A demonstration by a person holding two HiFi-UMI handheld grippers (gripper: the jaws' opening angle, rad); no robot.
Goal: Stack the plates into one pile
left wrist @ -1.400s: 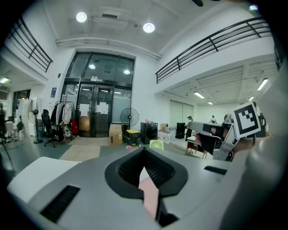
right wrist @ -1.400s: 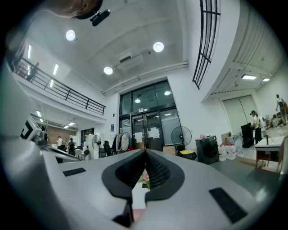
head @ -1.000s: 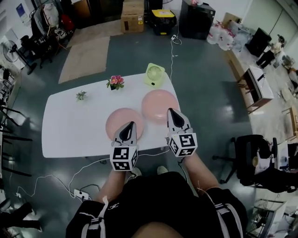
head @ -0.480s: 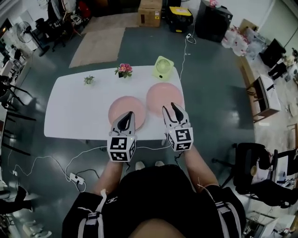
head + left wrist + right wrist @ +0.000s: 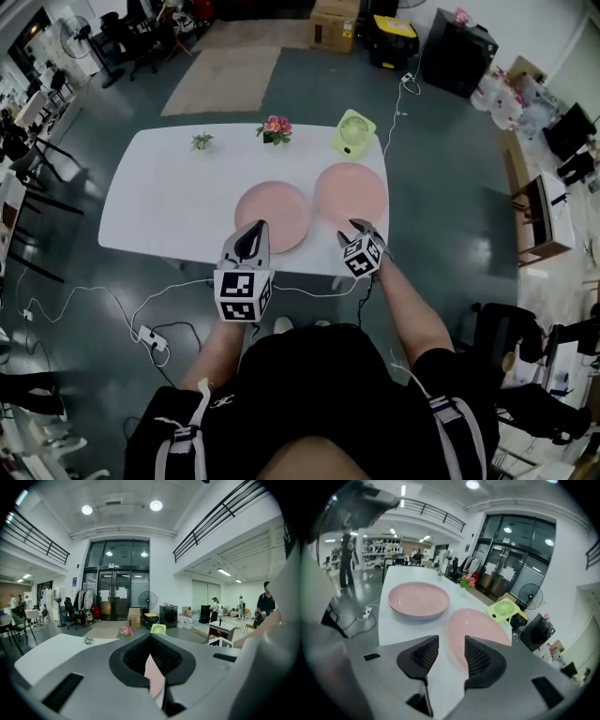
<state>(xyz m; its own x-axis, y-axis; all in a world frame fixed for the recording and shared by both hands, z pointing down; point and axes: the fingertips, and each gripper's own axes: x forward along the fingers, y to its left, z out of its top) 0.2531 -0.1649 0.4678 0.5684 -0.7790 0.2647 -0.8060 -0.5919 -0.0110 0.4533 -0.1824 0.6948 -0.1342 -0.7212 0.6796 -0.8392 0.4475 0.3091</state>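
No stack yet: one plate (image 5: 350, 190) sits just before the fan (image 5: 352, 133), 2nd plate (image 5: 272, 216) farther from it (apart). Ur right gripper (image 5: 361, 228) has jaws just opened w/ nothing between; left gripper (image 5: 253, 234) is clenched, empty.

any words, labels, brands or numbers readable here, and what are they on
No text can be read.
Left marker cube, right marker cube: black-and-white square patterns, no letters.
Blue sign by the glass doors: too small.
Sheets on the glass doors: blurred.
Cardboard box: no legible print.
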